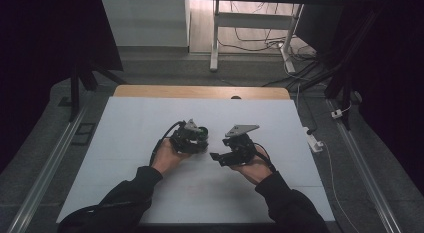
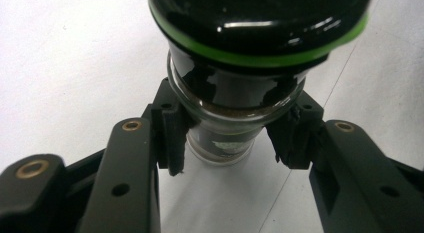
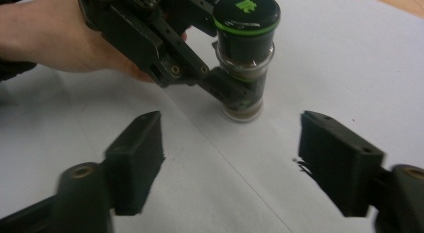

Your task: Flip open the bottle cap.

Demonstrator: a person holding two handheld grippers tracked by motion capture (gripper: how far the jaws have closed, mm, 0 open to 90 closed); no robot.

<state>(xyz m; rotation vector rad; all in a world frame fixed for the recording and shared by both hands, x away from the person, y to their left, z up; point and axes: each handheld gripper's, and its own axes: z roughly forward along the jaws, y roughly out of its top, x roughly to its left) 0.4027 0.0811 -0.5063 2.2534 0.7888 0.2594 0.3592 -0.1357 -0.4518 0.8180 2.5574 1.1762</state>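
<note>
Two grippers sit over the white table (image 1: pixel 125 143), both near its middle, one in each of the person's hands. Left hand (image 1: pixel 167 155) comes in from the lower left of the high view, dark sleeve (image 1: pixel 127 193) to the wrist, and carries the left gripper (image 1: pixel 200 143), cable looping back toward the forearm. Its jaws are closed on a small glass jar (image 2: pixel 230 128): in the left gripper view the two black pads (image 2: pixel 172 135) press the glass body from either side, just under the neck. Jar has a black lid (image 3: pixel 246 13) with a green ring round its rim and a green mark on top; brownish contents visible through the glass. In the right gripper view the jar stands upright with its base touching the table, gripped about mid-height.

Right of it, near but apart, the right gripper (image 1: pixel 216 156) is held in the right hand (image 1: pixel 255 165), grey three-cornered plate (image 1: pixel 241 129) on top. Its jaws stand wide apart with nothing between them, aimed toward the jar, which sits beyond the tips.
</note>
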